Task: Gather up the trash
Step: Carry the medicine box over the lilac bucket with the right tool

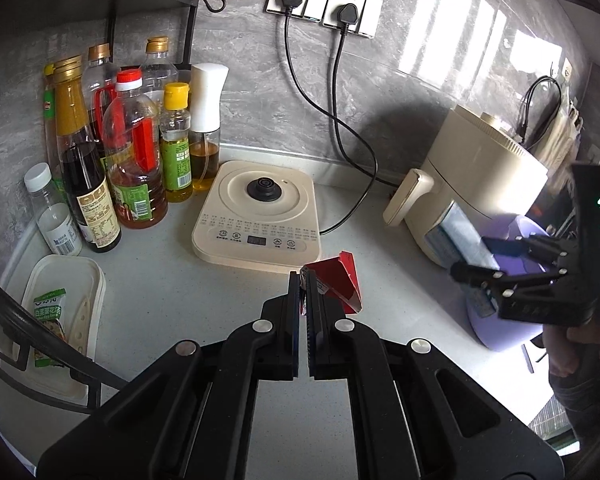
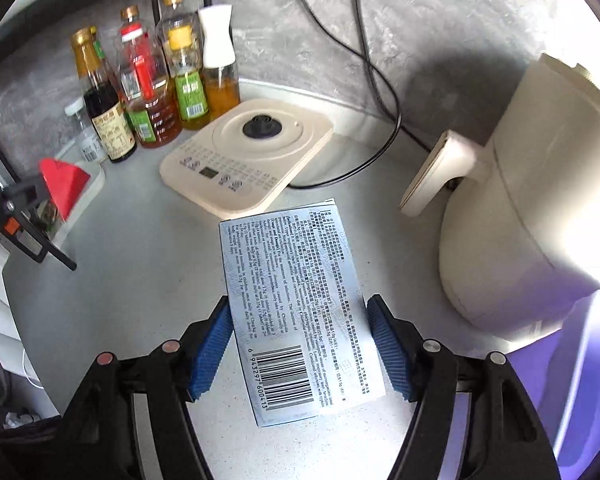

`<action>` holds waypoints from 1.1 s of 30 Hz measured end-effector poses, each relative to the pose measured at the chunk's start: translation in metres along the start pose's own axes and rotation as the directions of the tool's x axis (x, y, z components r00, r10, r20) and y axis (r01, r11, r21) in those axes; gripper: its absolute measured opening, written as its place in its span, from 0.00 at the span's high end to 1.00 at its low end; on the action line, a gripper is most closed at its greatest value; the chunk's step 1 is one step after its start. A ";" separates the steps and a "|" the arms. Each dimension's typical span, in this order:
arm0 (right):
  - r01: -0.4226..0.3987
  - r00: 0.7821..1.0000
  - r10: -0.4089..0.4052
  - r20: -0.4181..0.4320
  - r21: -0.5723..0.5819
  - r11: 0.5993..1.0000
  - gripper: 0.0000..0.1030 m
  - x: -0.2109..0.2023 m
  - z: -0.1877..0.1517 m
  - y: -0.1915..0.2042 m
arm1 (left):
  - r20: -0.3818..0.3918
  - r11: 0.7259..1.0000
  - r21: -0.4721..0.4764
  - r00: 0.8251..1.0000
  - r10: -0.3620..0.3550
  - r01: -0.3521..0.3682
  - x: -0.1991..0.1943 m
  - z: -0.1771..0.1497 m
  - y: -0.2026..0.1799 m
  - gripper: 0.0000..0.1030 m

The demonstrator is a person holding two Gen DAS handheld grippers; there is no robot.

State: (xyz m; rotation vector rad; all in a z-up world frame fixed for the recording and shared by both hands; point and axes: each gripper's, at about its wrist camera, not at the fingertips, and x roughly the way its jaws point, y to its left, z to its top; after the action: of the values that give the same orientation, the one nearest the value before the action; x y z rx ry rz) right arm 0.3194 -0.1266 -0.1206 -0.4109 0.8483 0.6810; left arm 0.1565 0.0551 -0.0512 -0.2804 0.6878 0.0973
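Note:
My left gripper (image 1: 304, 280) is shut on a crumpled red carton (image 1: 340, 284) and holds it above the grey counter, in front of the cream kettle base (image 1: 260, 216). The red carton also shows at the left in the right wrist view (image 2: 64, 184). My right gripper (image 2: 300, 320) is shut on a pale blue medicine box (image 2: 296, 312) with a barcode, its blue pads (image 2: 214, 344) pressing both long sides. In the left wrist view the right gripper (image 1: 500, 260) hangs over a lilac bin (image 1: 508, 320) at the right, beside the cream air fryer (image 1: 480, 184).
Several oil and sauce bottles (image 1: 132, 160) stand at the back left under a black rack. A white tray (image 1: 64, 320) with a green sachet lies at the left. Two black cords (image 1: 340, 120) run from wall sockets down to the counter. The lilac bin rim shows at the right (image 2: 572, 360).

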 end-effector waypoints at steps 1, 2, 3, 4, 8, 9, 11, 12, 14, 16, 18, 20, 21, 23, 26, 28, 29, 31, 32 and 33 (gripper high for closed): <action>0.006 1.000 -0.006 0.026 0.011 1.000 0.35 -0.012 0.002 -0.005 | 0.000 1.000 0.005 1.000 -0.006 0.006 0.000 0.000 -0.003 0.96; 0.014 0.998 -0.015 0.055 0.024 1.000 0.35 -0.025 0.005 -0.008 | 0.000 1.000 0.010 1.000 -0.013 0.013 0.000 -0.001 -0.005 0.96; 0.022 0.996 -0.025 0.083 0.038 0.999 0.35 -0.038 0.006 -0.012 | 0.000 1.000 0.015 1.000 -0.020 0.020 -0.001 -0.001 -0.008 0.96; 0.030 0.993 -0.036 0.110 0.051 0.998 0.35 -0.051 0.007 -0.018 | -0.001 0.999 0.019 1.000 -0.026 0.026 0.000 -0.001 -0.011 0.96; 0.062 0.977 -0.084 0.196 0.115 0.991 0.35 -0.096 0.007 -0.039 | -0.007 0.998 0.035 0.999 -0.053 0.053 0.001 -0.002 -0.024 0.96; 0.070 0.973 -0.096 0.210 0.132 0.989 0.35 -0.105 0.006 -0.045 | -0.008 0.997 0.040 0.998 -0.059 0.059 0.002 -0.002 -0.027 0.96; 0.086 0.966 -0.123 0.229 0.163 0.983 0.35 -0.118 0.004 -0.057 | -0.011 0.996 0.050 0.997 -0.071 0.071 0.003 -0.002 -0.034 0.96; 0.097 0.962 -0.139 0.236 0.178 0.979 0.35 -0.123 0.002 -0.063 | -0.012 0.996 0.055 0.997 -0.076 0.077 0.004 -0.002 -0.038 0.96; 0.118 0.956 -0.166 0.242 0.204 0.972 0.35 -0.130 -0.003 -0.073 | -0.013 0.994 0.065 0.996 -0.086 0.087 0.005 -0.001 -0.045 0.96; 0.131 0.952 -0.187 0.242 0.229 0.965 0.35 -0.137 -0.009 -0.085 | -0.016 0.993 0.075 0.995 -0.094 0.095 0.007 -0.001 -0.053 0.96; 0.145 0.947 -0.209 0.245 0.253 0.957 0.35 -0.142 -0.015 -0.097 | -0.020 0.991 0.086 0.995 -0.100 0.102 0.009 -0.001 -0.060 0.96; 0.160 0.941 -0.231 0.247 0.278 0.947 0.35 -0.148 -0.021 -0.108 | -0.024 0.990 0.096 0.994 -0.105 0.107 0.010 -0.002 -0.068 0.96; 0.166 0.938 -0.242 0.249 0.291 0.942 0.35 -0.152 -0.025 -0.114 | -0.025 0.989 0.100 0.994 -0.107 0.109 0.011 -0.003 -0.072 0.96; 0.179 0.931 -0.264 0.252 0.318 0.931 0.35 -0.158 -0.031 -0.126 | -0.028 0.988 0.106 0.994 -0.109 0.111 0.012 -0.004 -0.080 0.96; 0.191 0.925 -0.290 0.245 0.359 0.913 0.35 -0.164 -0.042 -0.146 | -0.029 0.987 0.113 0.994 -0.108 0.111 0.014 -0.005 -0.092 0.96; 0.189 0.926 -0.294 0.236 0.383 0.904 0.35 -0.165 -0.048 -0.159 | -0.028 0.988 0.112 0.994 -0.106 0.108 0.015 -0.006 -0.097 0.96; 0.187 0.927 -0.294 0.234 0.391 0.901 0.35 -0.165 -0.051 -0.165 | -0.028 0.988 0.112 0.994 -0.104 0.106 0.015 -0.007 -0.100 0.96; 0.180 0.929 -0.289 0.231 0.399 0.899 0.35 -0.165 -0.056 -0.173 | -0.026 0.989 0.111 0.995 -0.099 0.101 0.016 -0.008 -0.105 0.96; 0.176 0.930 -0.285 0.231 0.401 0.899 0.35 -0.165 -0.058 -0.177 | -0.026 0.989 0.111 0.995 -0.096 0.098 0.017 -0.008 -0.108 0.96; 0.170 0.932 -0.279 0.231 0.402 0.900 0.35 -0.164 -0.059 -0.180 | -0.025 0.989 0.111 0.995 -0.093 0.095 0.017 -0.009 -0.110 0.96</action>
State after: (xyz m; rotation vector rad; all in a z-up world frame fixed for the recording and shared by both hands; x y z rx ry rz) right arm 0.3345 -0.3524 -0.0140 -0.0570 0.6245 0.3345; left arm 0.1840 -0.0527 -0.0435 -0.2062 0.6964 -0.0344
